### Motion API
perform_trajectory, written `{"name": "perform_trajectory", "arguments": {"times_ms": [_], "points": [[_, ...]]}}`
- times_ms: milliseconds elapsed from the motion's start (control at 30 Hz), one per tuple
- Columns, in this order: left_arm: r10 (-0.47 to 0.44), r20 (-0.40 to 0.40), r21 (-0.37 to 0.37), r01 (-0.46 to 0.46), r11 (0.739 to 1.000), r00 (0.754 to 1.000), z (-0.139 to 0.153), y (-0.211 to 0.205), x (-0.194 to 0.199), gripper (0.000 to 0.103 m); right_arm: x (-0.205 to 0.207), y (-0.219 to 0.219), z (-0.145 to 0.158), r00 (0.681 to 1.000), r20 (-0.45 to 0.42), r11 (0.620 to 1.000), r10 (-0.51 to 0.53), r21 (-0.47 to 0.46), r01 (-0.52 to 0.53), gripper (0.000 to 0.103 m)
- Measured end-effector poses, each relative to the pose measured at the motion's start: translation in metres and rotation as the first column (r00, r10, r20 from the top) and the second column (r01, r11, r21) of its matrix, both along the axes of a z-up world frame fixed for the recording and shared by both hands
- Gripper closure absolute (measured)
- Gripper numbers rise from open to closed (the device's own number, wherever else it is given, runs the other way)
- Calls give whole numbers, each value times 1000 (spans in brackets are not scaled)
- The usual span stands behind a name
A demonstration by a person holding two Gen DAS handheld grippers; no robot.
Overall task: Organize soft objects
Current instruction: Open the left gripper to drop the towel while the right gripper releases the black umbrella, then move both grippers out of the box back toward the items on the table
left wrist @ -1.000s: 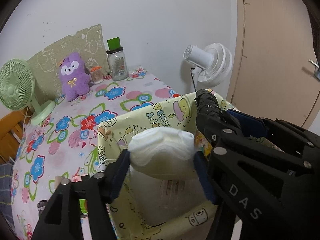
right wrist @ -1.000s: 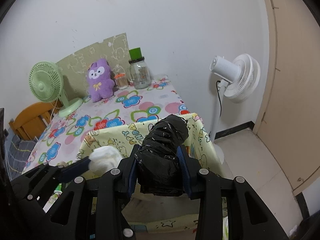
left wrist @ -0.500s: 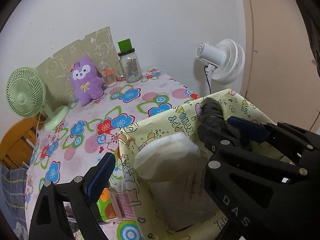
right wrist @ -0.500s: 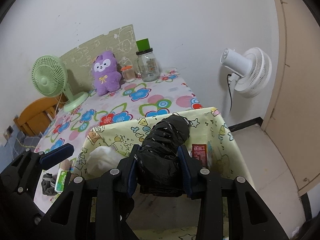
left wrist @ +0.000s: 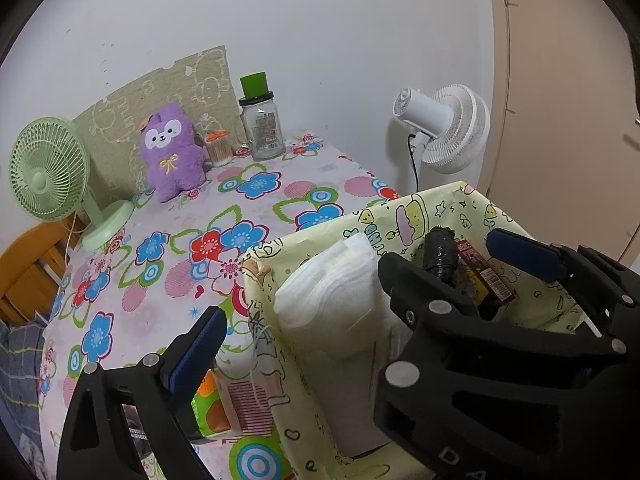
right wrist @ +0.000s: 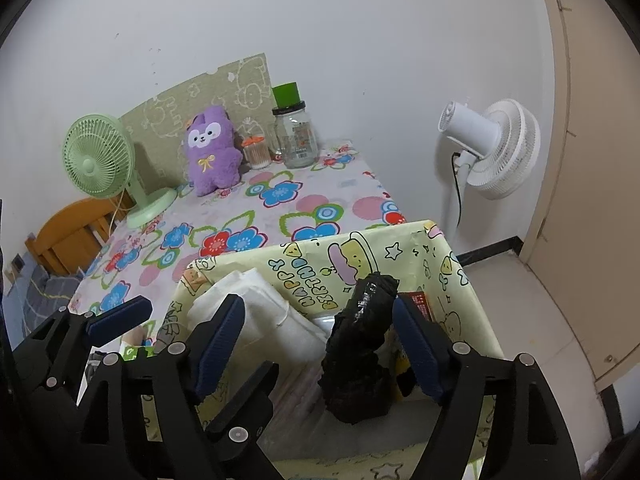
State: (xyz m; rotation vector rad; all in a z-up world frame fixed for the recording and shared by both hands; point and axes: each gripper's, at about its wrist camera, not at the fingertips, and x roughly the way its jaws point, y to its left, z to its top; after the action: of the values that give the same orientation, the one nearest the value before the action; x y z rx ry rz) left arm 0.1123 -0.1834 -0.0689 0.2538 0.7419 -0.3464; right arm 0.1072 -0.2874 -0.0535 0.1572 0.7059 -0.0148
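A yellow cartoon-print fabric bin (left wrist: 312, 240) (right wrist: 320, 252) stands at the table's near edge. A white soft pack (left wrist: 332, 284) (right wrist: 256, 312) leans inside it on the left. A black wrapped roll (right wrist: 360, 344) (left wrist: 440, 252) stands inside on the right. My left gripper (left wrist: 304, 312) is open, its fingers wide either side of the white pack and not touching it. My right gripper (right wrist: 320, 340) is open over the bin, with the black roll free between its fingers. A purple plush toy (left wrist: 172, 152) (right wrist: 212, 148) sits at the back of the table.
A green desk fan (left wrist: 48, 172), a glass jar with a green cup on top (left wrist: 260, 128) and a small toothpick holder (left wrist: 218, 148) stand at the back. A white floor fan (right wrist: 488, 148) stands right of the table. A red packet (left wrist: 480, 272) lies in the bin. Small packages (left wrist: 224, 404) lie left of it.
Both grippers opened. The left let go of the white pack and the right let go of the black roll; both now rest in the bin. The grippers pulled back slightly.
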Motion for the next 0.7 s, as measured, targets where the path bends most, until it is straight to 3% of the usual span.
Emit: {"name": "perform_trajectory", "arguments": {"times_ms": [133, 700], "points": [[10, 7, -23, -10, 1000, 1000, 5, 7, -6, 2, -9, 6, 6, 1000, 21, 1000, -6, -24, 7, 17], [64, 43, -64, -61, 996, 997, 18, 44, -28, 1, -42, 39, 28, 995, 94, 994, -30, -97, 39, 13]]}}
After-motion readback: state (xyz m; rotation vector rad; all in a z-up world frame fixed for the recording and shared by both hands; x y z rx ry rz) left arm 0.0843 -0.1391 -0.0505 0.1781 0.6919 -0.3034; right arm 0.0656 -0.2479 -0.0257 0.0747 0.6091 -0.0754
